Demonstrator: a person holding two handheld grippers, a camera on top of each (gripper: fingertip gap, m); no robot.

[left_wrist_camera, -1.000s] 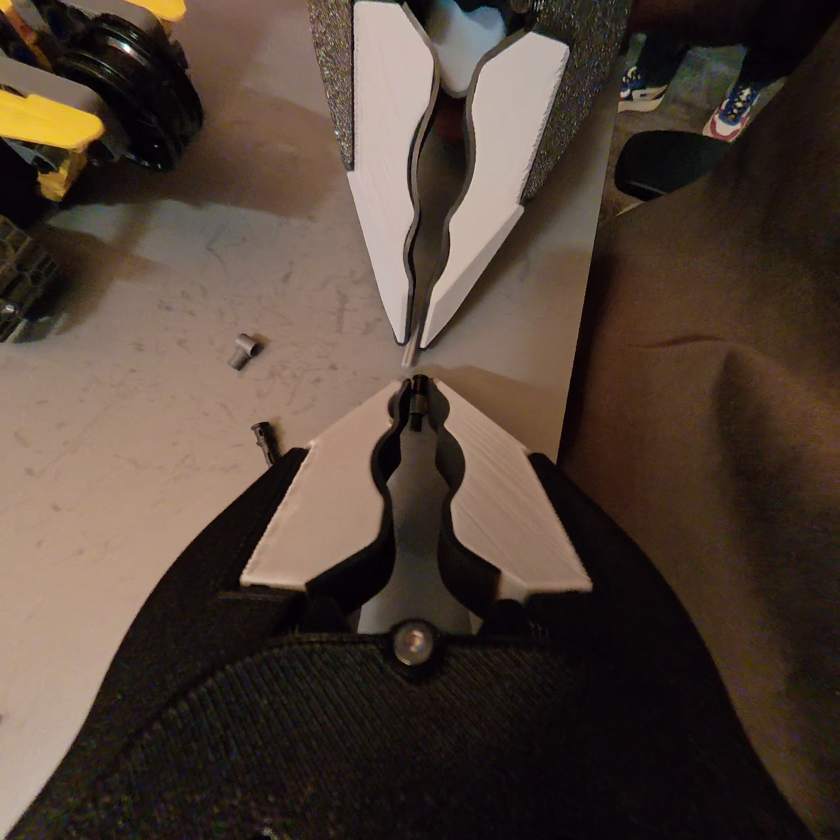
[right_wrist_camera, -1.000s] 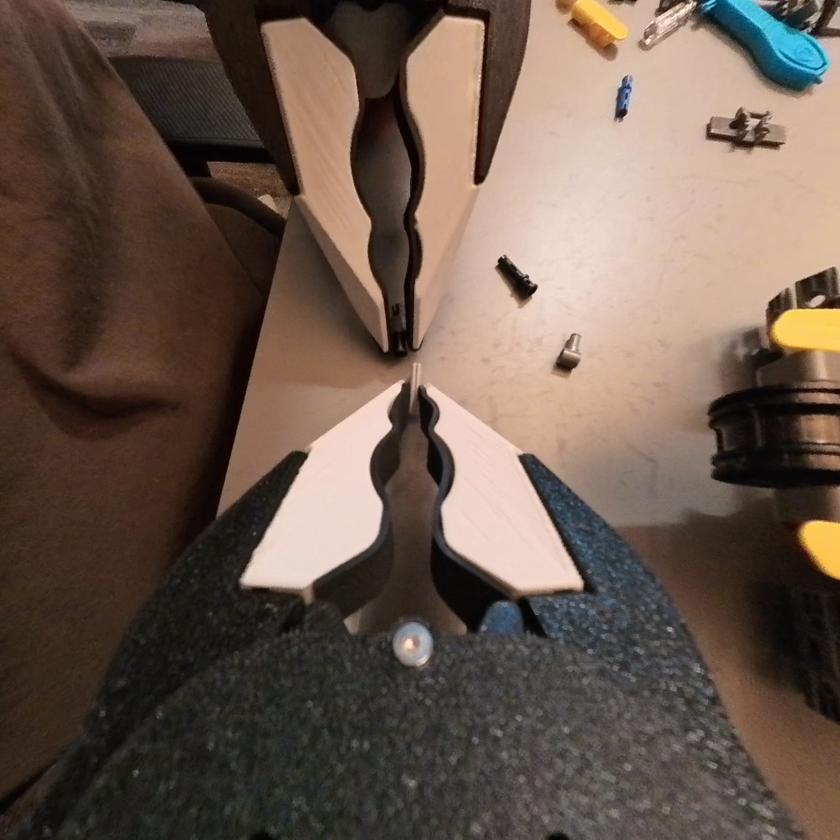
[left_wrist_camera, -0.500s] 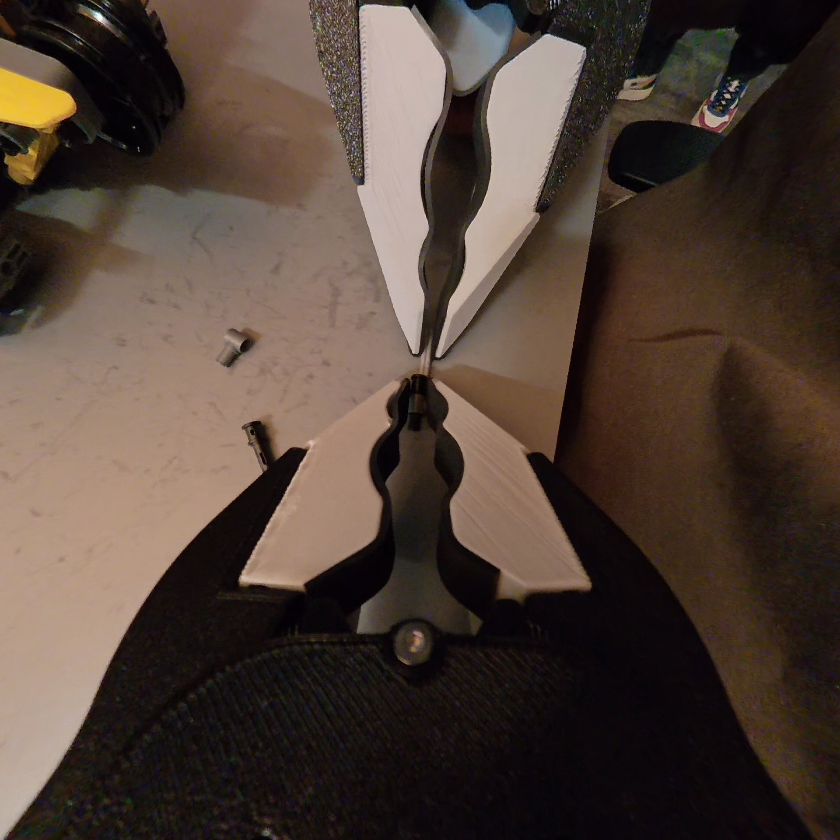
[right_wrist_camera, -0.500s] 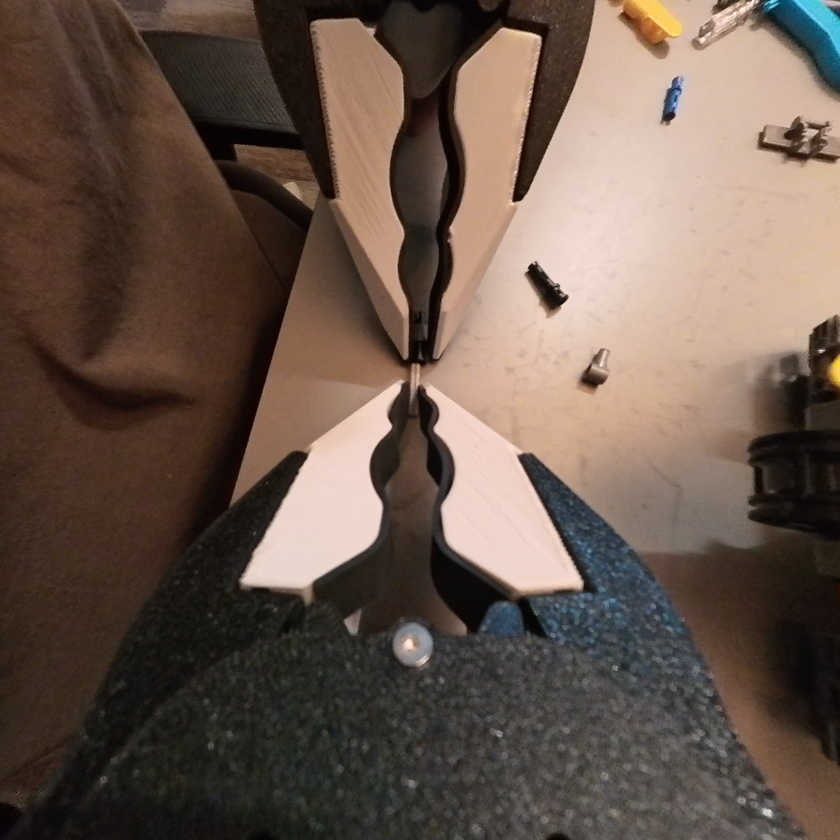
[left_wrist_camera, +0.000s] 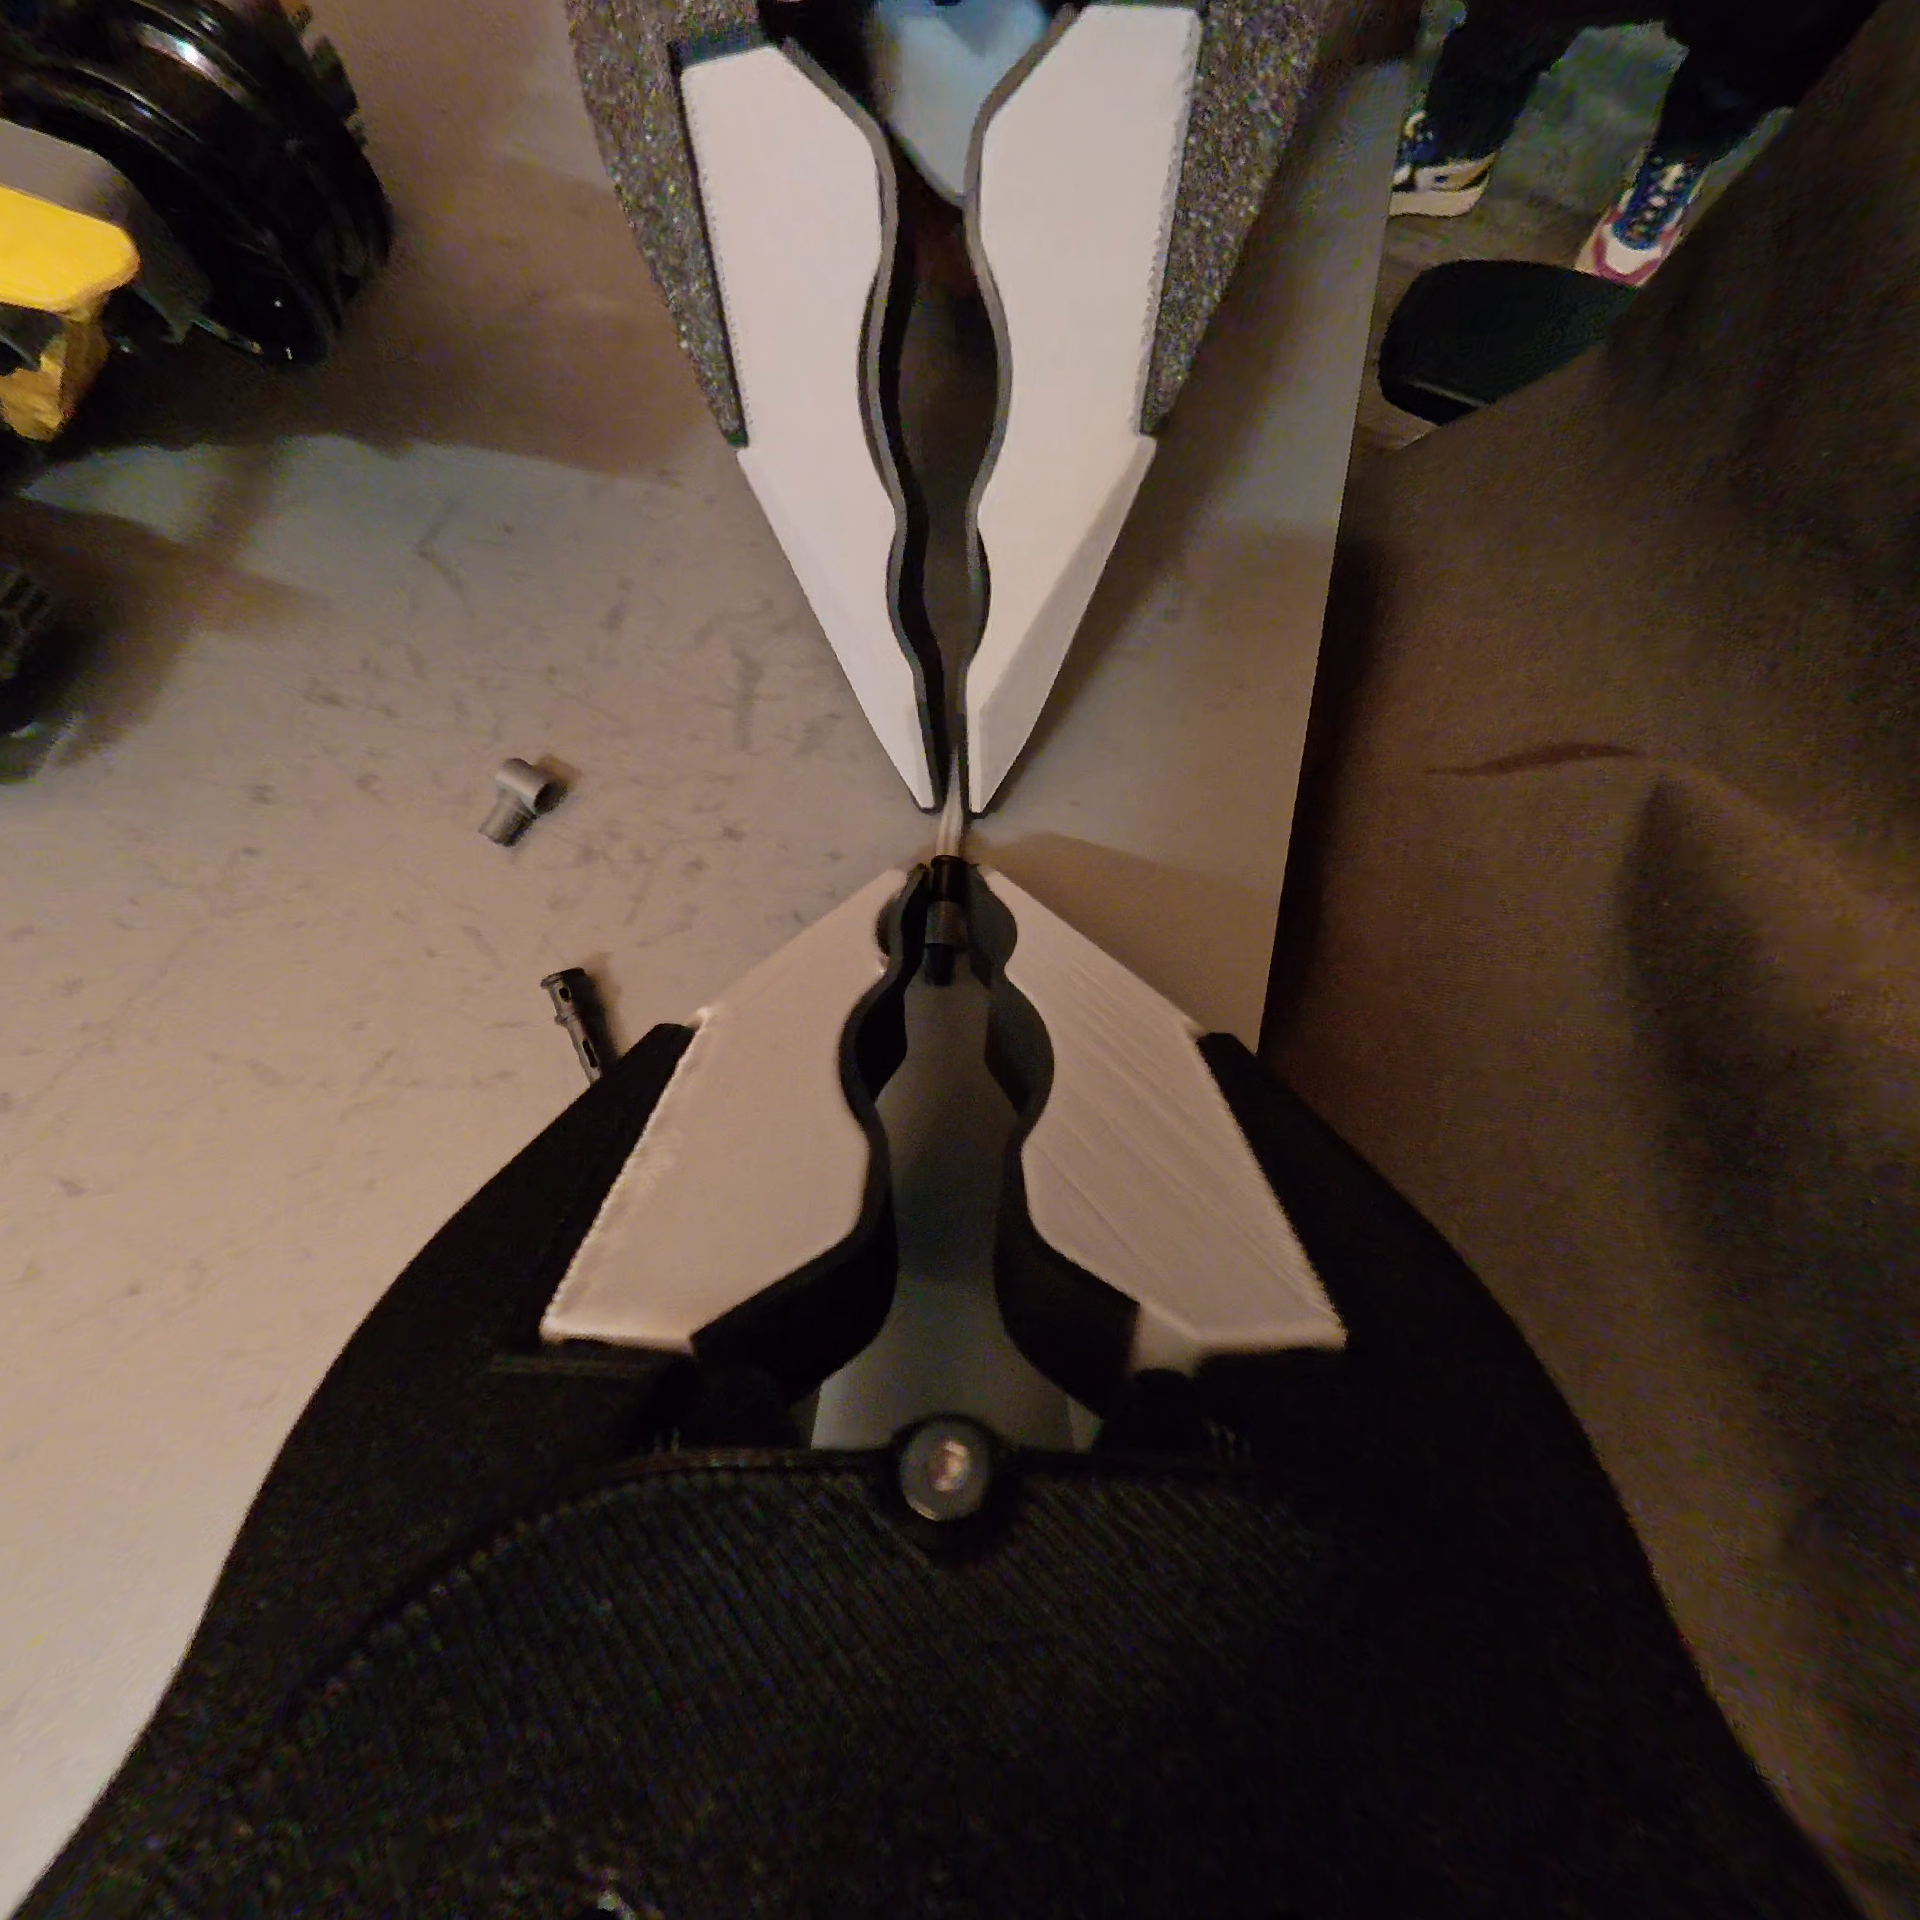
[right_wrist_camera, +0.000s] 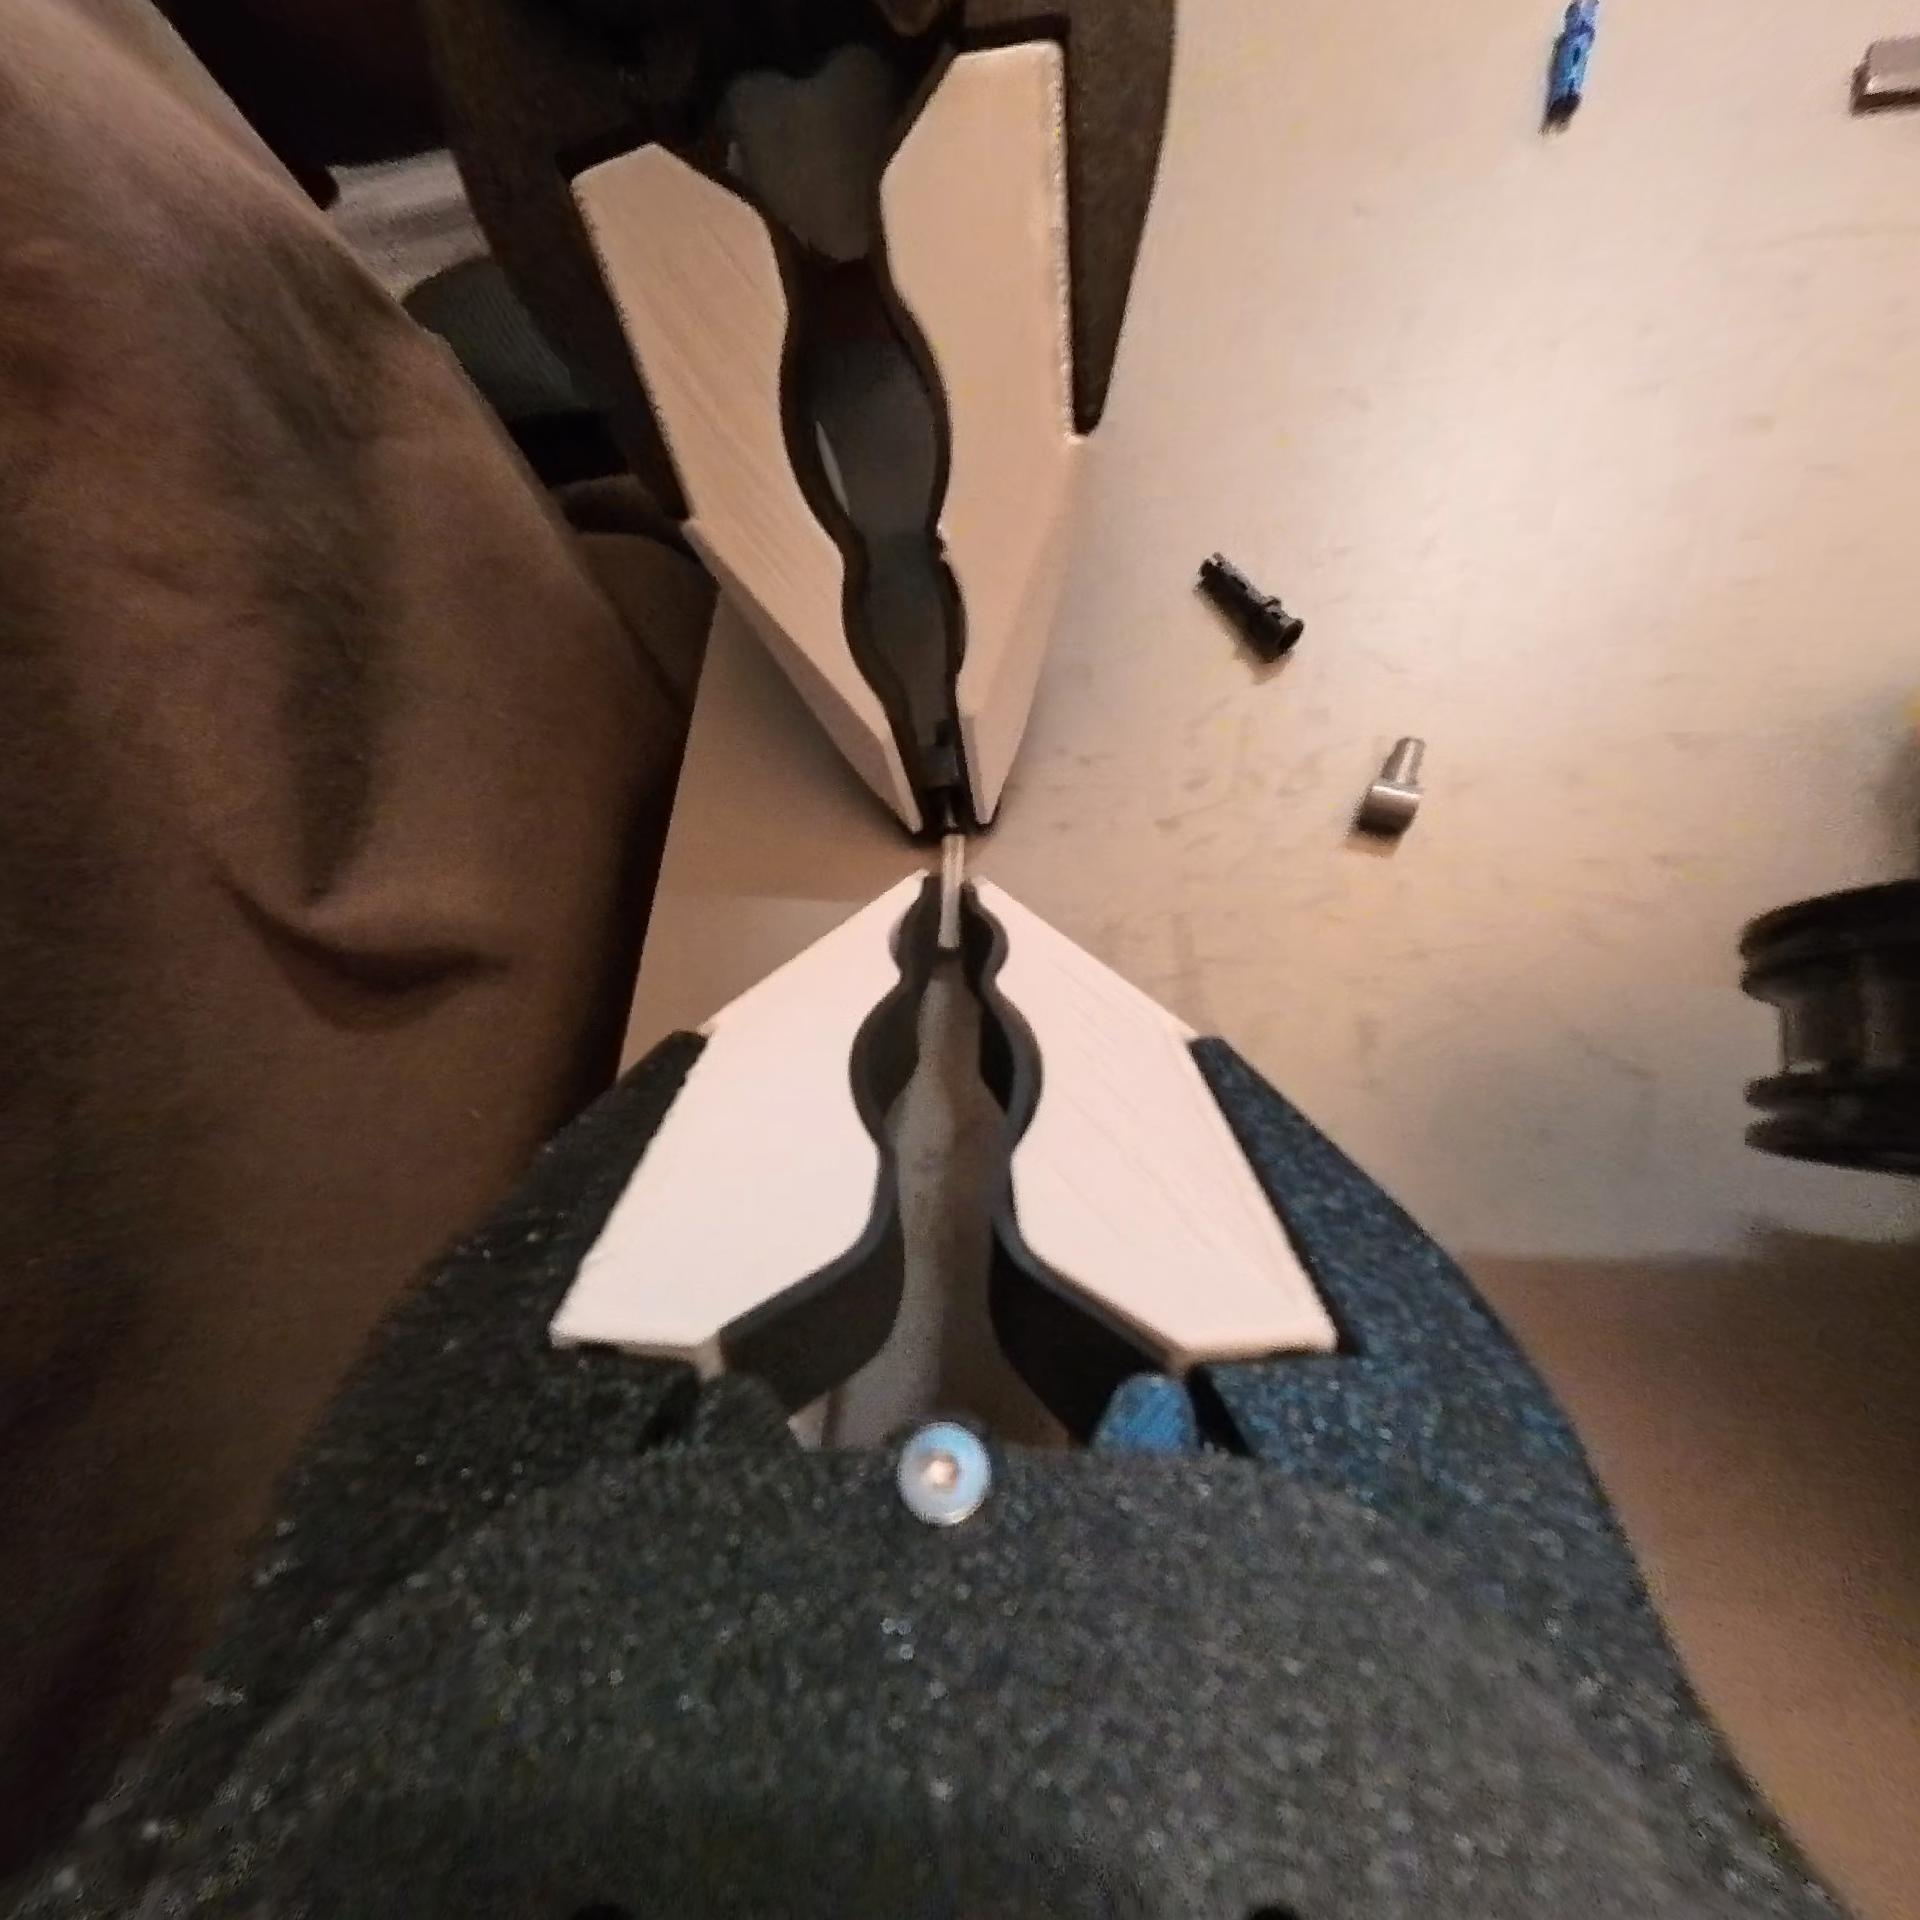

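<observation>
My left gripper (left_wrist_camera: 943, 883) is shut on a small black pin (left_wrist_camera: 942, 920) held at its fingertips above the grey table (left_wrist_camera: 312, 1143). My right gripper (left_wrist_camera: 948, 802) faces it tip to tip, shut on a thin light grey rod (left_wrist_camera: 952, 823). The rod's end meets the end of the black pin. In the right wrist view, my right gripper (right_wrist_camera: 948, 896) holds the rod (right_wrist_camera: 951, 899) and the left gripper (right_wrist_camera: 945, 821) comes from above with the black pin (right_wrist_camera: 941, 774). Both are near the table's edge.
A loose grey connector (left_wrist_camera: 516, 798) and a black pin (left_wrist_camera: 571, 1013) lie on the table left of the grippers. A black wheel with yellow parts (left_wrist_camera: 208, 177) stands at the far left. A person's brown garment (left_wrist_camera: 1610, 935) fills the side beyond the table edge. A blue pin (right_wrist_camera: 1574, 62) lies farther off. My two grippers' fingertips are within a few centimetres of each other.
The two grippers have closed the small gap between them. The grey rod's tip now touches the black pin's end. The right wrist view has tilted a little.
</observation>
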